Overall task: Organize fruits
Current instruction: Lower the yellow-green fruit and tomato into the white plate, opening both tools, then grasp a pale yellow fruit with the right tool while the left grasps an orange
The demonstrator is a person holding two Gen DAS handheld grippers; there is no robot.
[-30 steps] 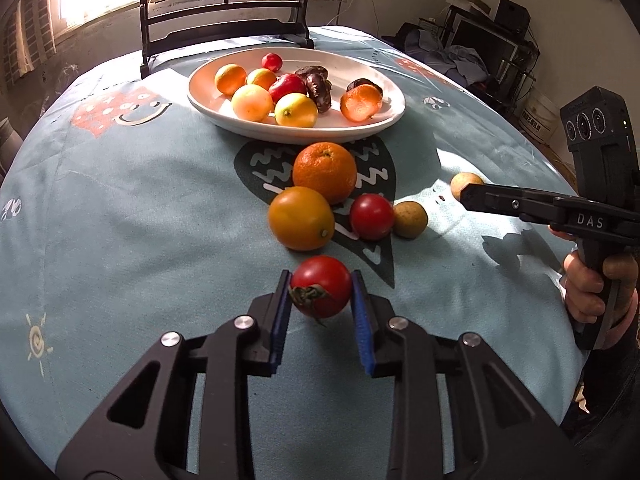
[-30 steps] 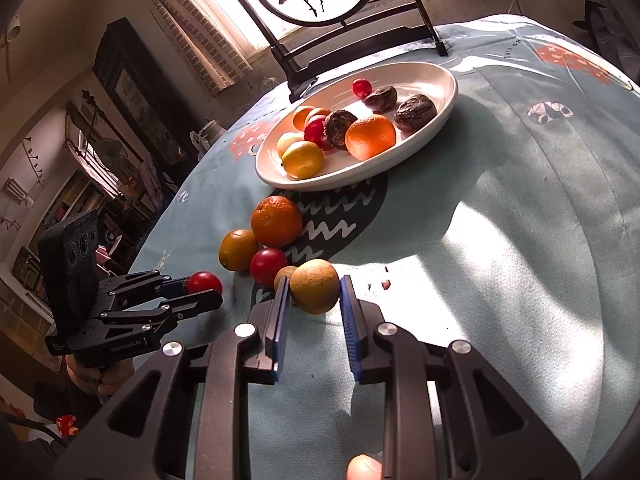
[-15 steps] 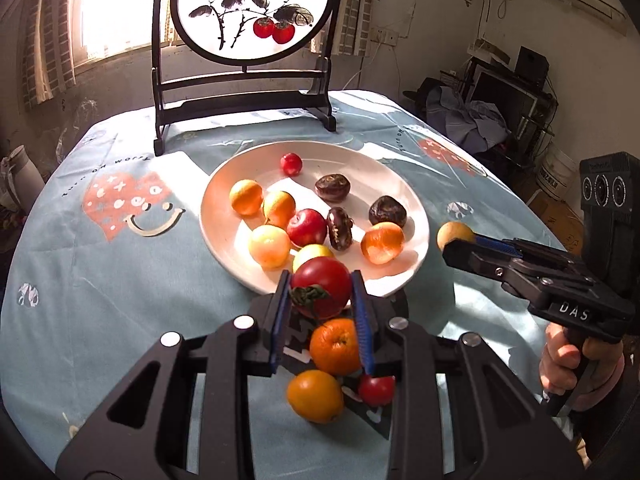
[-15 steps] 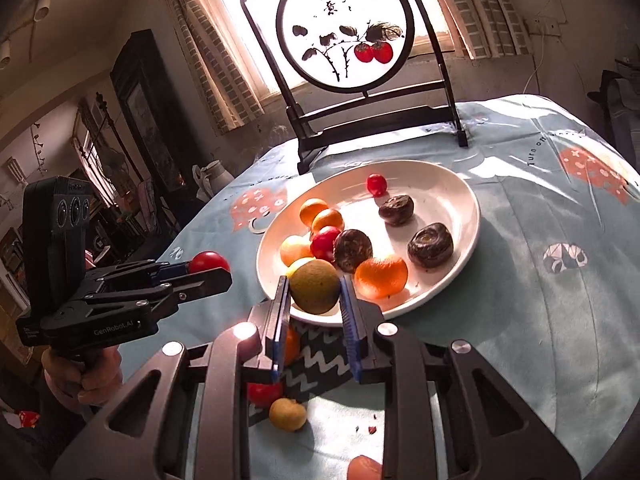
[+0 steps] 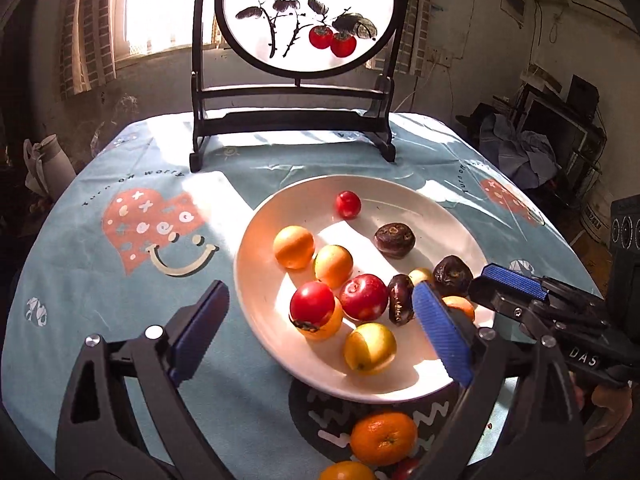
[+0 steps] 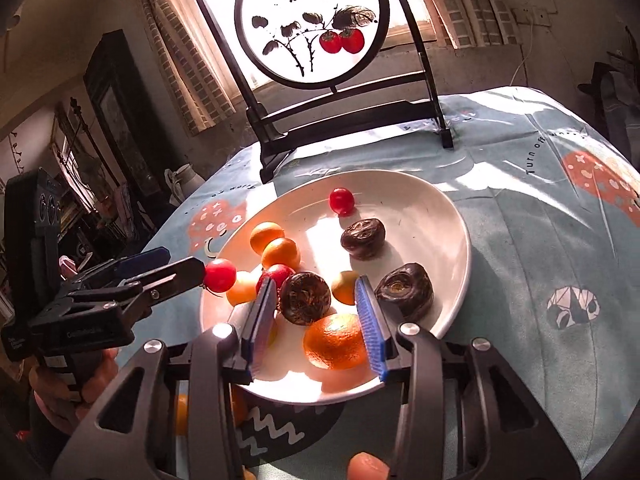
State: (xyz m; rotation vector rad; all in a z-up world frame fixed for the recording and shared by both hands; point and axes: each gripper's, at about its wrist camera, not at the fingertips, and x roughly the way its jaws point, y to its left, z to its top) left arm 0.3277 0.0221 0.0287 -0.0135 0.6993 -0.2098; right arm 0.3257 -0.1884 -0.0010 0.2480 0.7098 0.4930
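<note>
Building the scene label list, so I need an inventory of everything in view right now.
plate: 1, white, mid-table
red fruits: 3, red, on the plate; one sits on a yellow fruit
orange and yellow fruits: 6, on the plate
dark fruits: 3, dark brown, right part of the plate
loose fruits: 3 visible, two orange and one red, on the cloth nearer than the plate
tablecloth: 1, light blue, printed
painted screen: 1, black frame, far edge of the table
left gripper: black with blue pads, over the plate; fingers have just been opening, gripping nothing
right gripper: same colours, over the plate; fingers have just been opening, gripping nothing
hands: 2, on the gripper handles
</note>
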